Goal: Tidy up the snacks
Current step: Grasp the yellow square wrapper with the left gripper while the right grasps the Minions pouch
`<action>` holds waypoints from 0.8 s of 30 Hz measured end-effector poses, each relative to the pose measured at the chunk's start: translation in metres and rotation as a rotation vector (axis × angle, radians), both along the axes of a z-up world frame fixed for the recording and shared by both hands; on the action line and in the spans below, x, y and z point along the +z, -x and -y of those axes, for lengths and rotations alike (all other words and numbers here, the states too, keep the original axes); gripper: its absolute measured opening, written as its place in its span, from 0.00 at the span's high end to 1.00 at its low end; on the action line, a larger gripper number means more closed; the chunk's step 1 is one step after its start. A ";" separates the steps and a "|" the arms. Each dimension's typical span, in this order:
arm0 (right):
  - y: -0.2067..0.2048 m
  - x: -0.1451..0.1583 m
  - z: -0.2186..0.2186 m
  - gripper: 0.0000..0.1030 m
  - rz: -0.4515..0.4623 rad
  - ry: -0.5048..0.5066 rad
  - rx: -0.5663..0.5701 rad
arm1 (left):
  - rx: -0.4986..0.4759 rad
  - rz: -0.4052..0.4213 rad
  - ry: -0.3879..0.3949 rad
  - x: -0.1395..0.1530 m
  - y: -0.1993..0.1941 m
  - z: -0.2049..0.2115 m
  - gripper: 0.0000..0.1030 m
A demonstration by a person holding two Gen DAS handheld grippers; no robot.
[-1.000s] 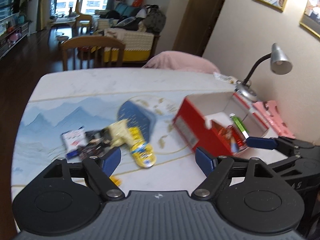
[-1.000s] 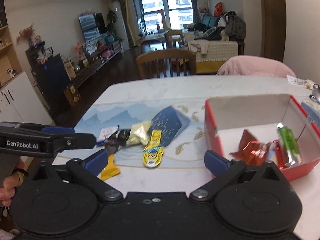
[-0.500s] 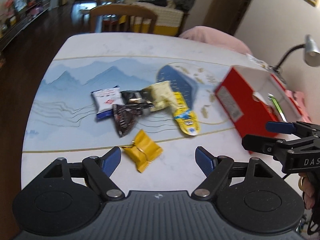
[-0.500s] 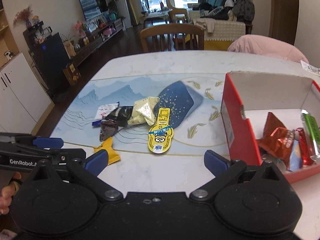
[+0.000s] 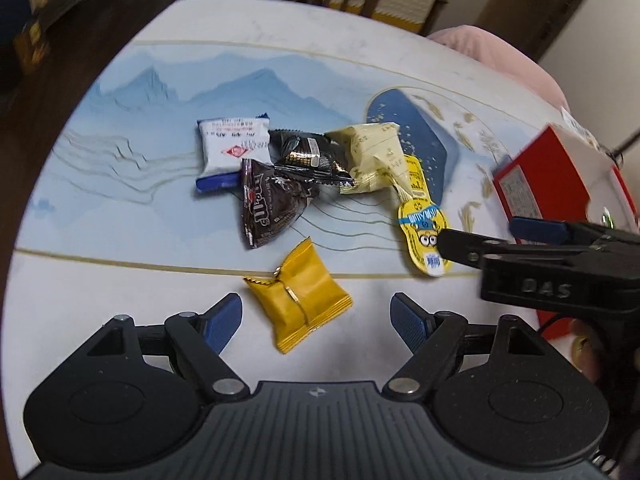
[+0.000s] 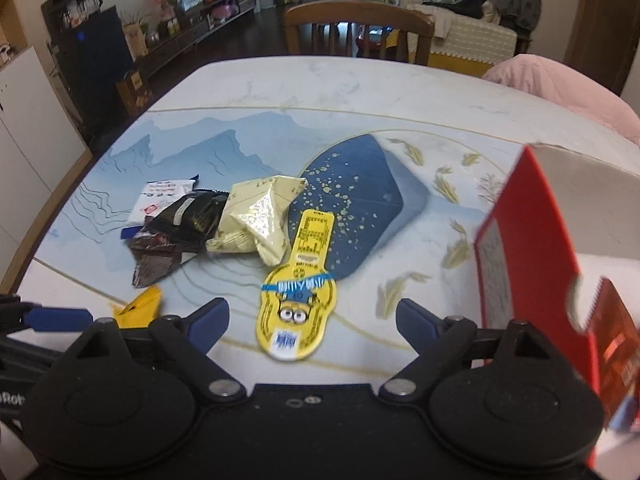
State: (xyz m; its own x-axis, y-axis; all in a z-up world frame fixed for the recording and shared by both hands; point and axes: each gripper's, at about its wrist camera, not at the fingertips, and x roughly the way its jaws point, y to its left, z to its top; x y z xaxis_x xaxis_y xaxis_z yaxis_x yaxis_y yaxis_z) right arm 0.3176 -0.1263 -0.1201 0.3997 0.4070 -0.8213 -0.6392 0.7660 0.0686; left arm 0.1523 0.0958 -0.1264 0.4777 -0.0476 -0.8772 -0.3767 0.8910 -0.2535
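Observation:
My left gripper is open, with a gold-yellow candy packet lying between its fingers on the table. Beyond it lie a brown M&M's bag, a black packet, a white-and-blue packet, a pale yellow packet and a yellow Minions pouch. My right gripper is open, with the Minions pouch between its fingers. The red box stands at the right and holds red wrappers.
The white table carries a blue mountain-print mat. A wooden chair stands at the far edge and a pink cushion at the far right. The right gripper's body reaches in beside the Minions pouch in the left wrist view.
Both grippers have come down and forward toward the snacks. The left now frames the gold-yellow packet, the right the Minions pouch. Both stayed open.

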 end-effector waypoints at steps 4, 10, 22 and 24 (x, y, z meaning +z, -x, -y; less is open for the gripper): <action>-0.015 -0.008 -0.014 0.15 -0.031 0.018 0.004 | 0.069 -0.042 0.034 -0.005 -0.014 -0.004 0.21; -0.022 -0.020 -0.027 0.21 -0.043 0.059 0.008 | 0.115 -0.089 0.012 -0.014 -0.025 -0.001 0.21; -0.016 -0.028 -0.037 0.43 -0.022 0.105 0.019 | 0.130 -0.117 -0.035 -0.021 -0.026 0.000 0.37; -0.014 -0.028 -0.037 0.48 -0.017 0.101 0.021 | 0.135 -0.112 -0.024 -0.020 -0.024 -0.002 0.43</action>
